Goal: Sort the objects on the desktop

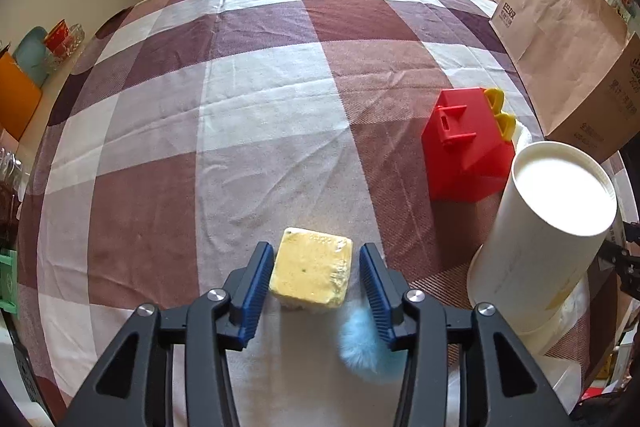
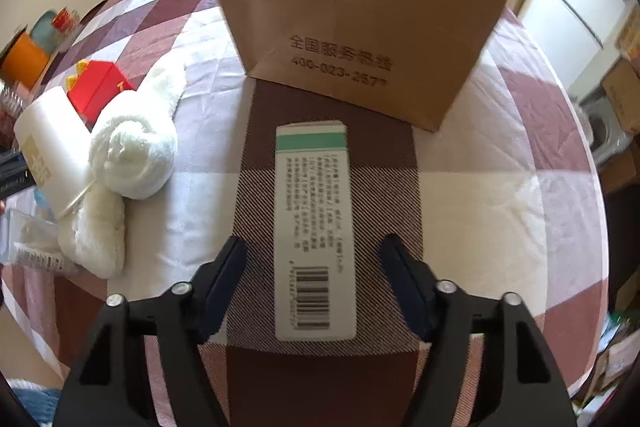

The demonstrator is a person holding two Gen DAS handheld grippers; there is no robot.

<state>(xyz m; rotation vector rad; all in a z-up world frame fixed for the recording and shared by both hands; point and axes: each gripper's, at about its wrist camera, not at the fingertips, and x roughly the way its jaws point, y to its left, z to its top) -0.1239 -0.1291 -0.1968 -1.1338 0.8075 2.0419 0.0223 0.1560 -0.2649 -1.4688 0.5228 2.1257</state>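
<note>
Spread, the right hand-held gripper (image 2: 312,281) straddles a barcoded carton (image 2: 314,227), its small print unreadable; the left hand-held gripper (image 1: 316,277) brackets a wrapped yellow block (image 1: 311,271), also spread.

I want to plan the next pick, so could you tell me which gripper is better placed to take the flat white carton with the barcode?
The right gripper: its open jaws straddle the white carton, lined up along it. The left gripper brackets the yellow block instead.

Maroon-checked tablecloth (image 1: 280,87), red box (image 1: 464,147), yellowish, perhaps green-flecked block (image 1: 310,273).
</note>
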